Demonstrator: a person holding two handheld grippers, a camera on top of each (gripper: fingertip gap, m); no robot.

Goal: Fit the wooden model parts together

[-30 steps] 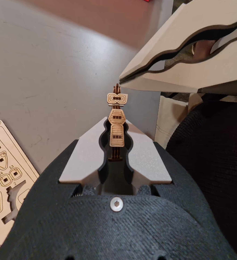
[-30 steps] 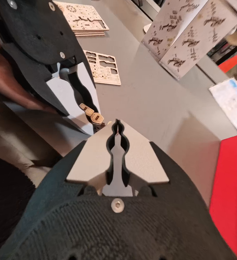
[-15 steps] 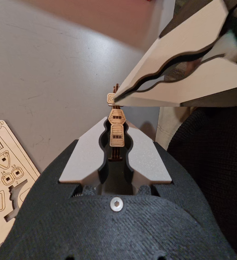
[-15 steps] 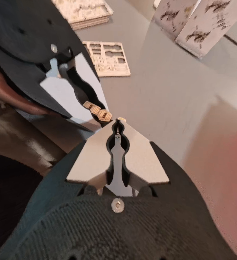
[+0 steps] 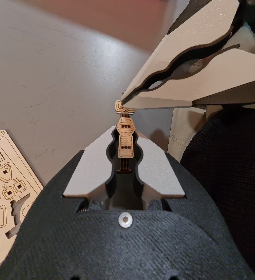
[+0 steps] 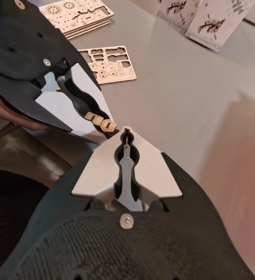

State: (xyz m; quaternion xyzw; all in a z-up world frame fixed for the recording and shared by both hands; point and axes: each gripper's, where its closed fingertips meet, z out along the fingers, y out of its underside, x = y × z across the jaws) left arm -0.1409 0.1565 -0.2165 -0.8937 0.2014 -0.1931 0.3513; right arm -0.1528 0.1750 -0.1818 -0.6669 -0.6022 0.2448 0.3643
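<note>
While a slim wooden assembly [image 5: 125, 145] is being clamped between the nearly closed jaws of the left gripper [image 5: 125, 133], its top plate [image 5: 124, 107] is being pressed at its twelve o'clock end by the right gripper [image 5: 122, 101], whose tips are drawn almost together; whether anything is pinched between them cannot be told. In the right wrist view the same assembly [image 6: 100, 121] is being held at ten o'clock of the right gripper [image 6: 126, 131], above the grey table [image 6: 176, 90] rather than on it.

The plate is judged as being seated onto the twin dark rails. It is best pushed straight along those rails, squarely over both slots, while the left grip is being kept firm, since a tilted push could jam or snap the thin wood.

Three plates are being counted on the assembly. One loose part sheet [image 6: 111, 65], one stack of sheets [image 6: 78, 18] and two patterned white boxes [image 6: 214, 24] are being shown at twelve o'clock.
</note>
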